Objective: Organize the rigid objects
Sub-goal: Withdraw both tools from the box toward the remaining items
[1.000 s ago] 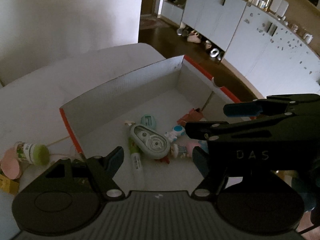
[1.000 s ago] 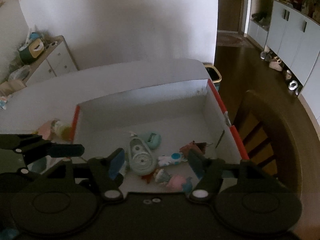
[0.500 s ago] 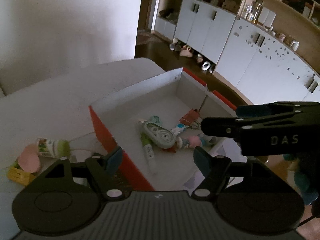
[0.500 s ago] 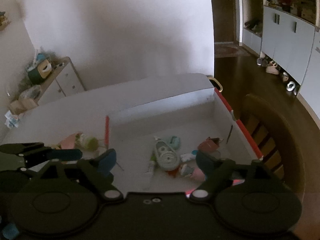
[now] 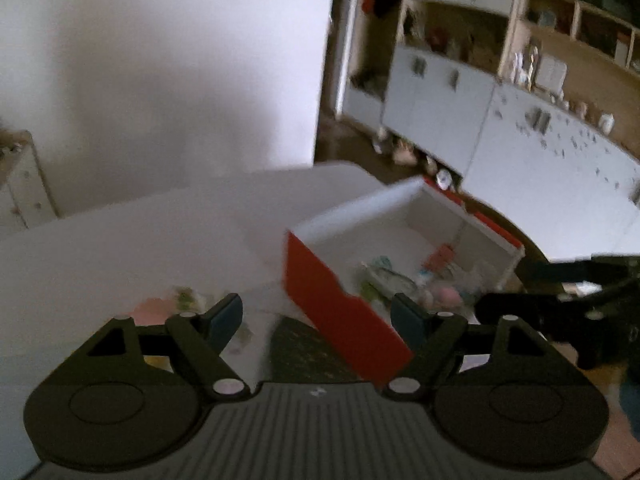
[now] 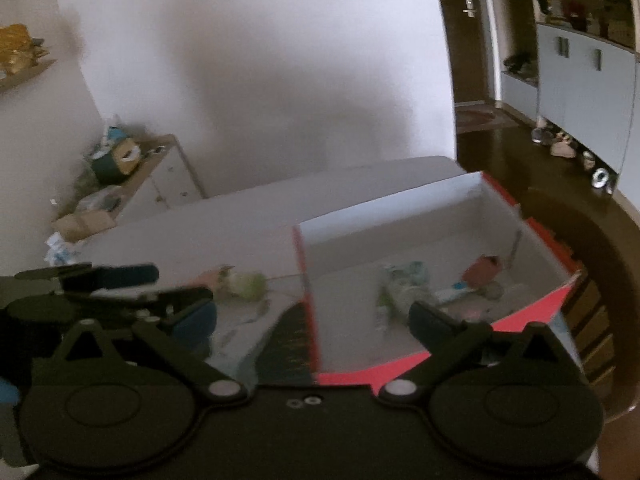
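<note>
A red cardboard box with a white inside [image 5: 340,300] [image 6: 532,308] stands on the white table. Inside lie several small items: a teal tape dispenser [image 5: 384,274] [image 6: 404,276], a green pen [image 6: 384,304], a red clip [image 6: 484,266] and small pink and blue toys [image 5: 444,292]. A green-capped little bottle [image 6: 244,282] and a pink item [image 5: 150,308] lie on the table left of the box. My left gripper [image 5: 318,316] is open and empty, held back from the box's near left corner. My right gripper [image 6: 312,316] is open and empty above the box's near wall. Both views are blurred.
A dark speckled mat [image 5: 308,352] lies on the table [image 5: 120,248] by the box's near left corner. A wooden chair back [image 6: 592,248] stands right of the box. A low cabinet with clutter [image 6: 120,184] is far left, white cupboards [image 5: 520,140] far right.
Both grippers have pulled back and up from the box, still open and empty. The box now looks smaller and sits to the right. Its contents have not moved.
</note>
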### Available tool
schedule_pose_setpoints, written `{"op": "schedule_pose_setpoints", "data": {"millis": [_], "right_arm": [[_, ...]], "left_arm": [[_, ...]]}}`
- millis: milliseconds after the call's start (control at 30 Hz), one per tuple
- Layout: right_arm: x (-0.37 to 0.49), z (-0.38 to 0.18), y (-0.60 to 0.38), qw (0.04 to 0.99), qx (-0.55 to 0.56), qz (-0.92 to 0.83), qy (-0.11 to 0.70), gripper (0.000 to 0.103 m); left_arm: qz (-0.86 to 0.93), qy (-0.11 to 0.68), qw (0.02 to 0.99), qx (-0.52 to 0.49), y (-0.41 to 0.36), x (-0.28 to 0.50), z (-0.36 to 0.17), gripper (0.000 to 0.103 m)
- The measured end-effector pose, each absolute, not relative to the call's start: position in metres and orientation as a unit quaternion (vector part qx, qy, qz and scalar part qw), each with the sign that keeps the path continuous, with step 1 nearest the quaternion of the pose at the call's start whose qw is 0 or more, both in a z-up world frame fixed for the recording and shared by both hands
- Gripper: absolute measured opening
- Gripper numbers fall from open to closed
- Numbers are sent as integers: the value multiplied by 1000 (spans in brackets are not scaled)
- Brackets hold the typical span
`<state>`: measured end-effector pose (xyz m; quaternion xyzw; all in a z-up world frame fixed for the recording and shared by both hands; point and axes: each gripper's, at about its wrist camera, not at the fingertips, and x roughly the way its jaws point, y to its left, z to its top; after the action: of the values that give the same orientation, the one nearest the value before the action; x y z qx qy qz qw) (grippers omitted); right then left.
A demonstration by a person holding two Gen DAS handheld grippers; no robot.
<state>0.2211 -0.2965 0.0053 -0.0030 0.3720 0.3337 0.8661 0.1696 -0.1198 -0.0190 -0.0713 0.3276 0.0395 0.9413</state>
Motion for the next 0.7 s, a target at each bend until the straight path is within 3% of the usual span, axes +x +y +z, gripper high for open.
{"op": "schedule_pose_setpoints", "data": {"millis": [267,700], "right_arm": [[191,2,-246,853,-39,362,373,102],[192,-18,-151,817,-109,418,381,101]], "left_arm": [[48,318,945,-55,-73,132,-28,81],[98,345,930,-80,9,118,-84,81]]}}
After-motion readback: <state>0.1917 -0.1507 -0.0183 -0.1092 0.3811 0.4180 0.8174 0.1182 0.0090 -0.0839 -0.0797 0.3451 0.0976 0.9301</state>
